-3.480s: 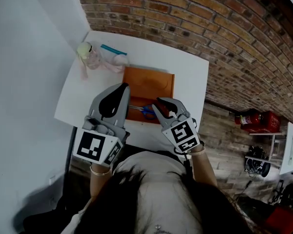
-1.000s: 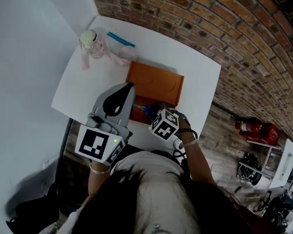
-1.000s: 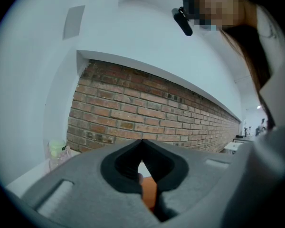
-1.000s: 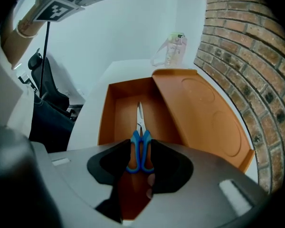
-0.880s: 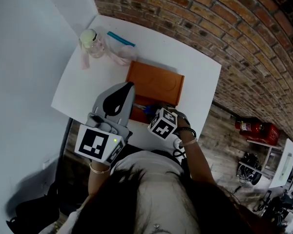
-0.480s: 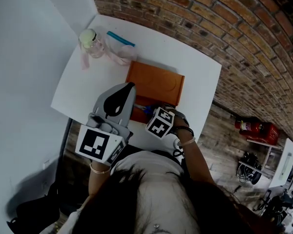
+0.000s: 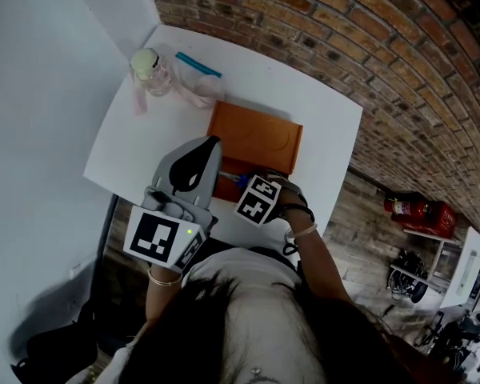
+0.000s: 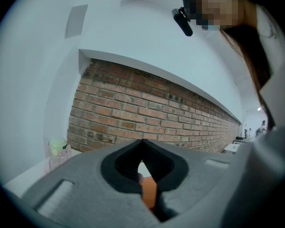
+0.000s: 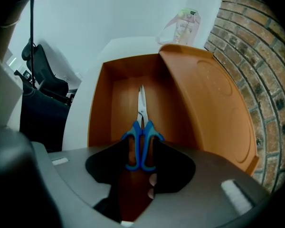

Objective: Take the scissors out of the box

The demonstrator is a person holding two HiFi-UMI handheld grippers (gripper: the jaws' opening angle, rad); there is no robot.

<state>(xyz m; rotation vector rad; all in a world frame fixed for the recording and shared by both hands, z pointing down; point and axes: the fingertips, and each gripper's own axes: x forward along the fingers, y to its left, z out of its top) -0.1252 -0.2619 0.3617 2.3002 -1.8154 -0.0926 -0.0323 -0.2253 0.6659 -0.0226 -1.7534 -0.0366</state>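
Note:
The orange box (image 7: 228,189) lies on the white table (image 7: 324,130) with its lid (image 7: 256,138) swung back. Scissors (image 9: 141,144) with blue handles lie along the box floor, blades pointing away; a bit of blue from the scissors (image 7: 240,180) shows in the head view. My right gripper (image 9: 141,151) points straight down into the box. Its jaws are opening and stand on either side of the handles without pressing them. In the head view only its marker cube (image 7: 258,199) shows. My left gripper (image 7: 214,141) hovers level at the box's left, jaws together and empty.
A pink bottle with a pale green cap (image 7: 148,70) and a blue stick-like item (image 7: 198,64) sit at the table's far left corner. A brick wall (image 7: 344,46) runs along the far side. A white wall borders the left. A red extinguisher (image 7: 408,206) lies on the floor.
The right gripper has tipped from level to straight down over the scissors, and its marker cube has drifted slightly left. The left gripper has not moved.

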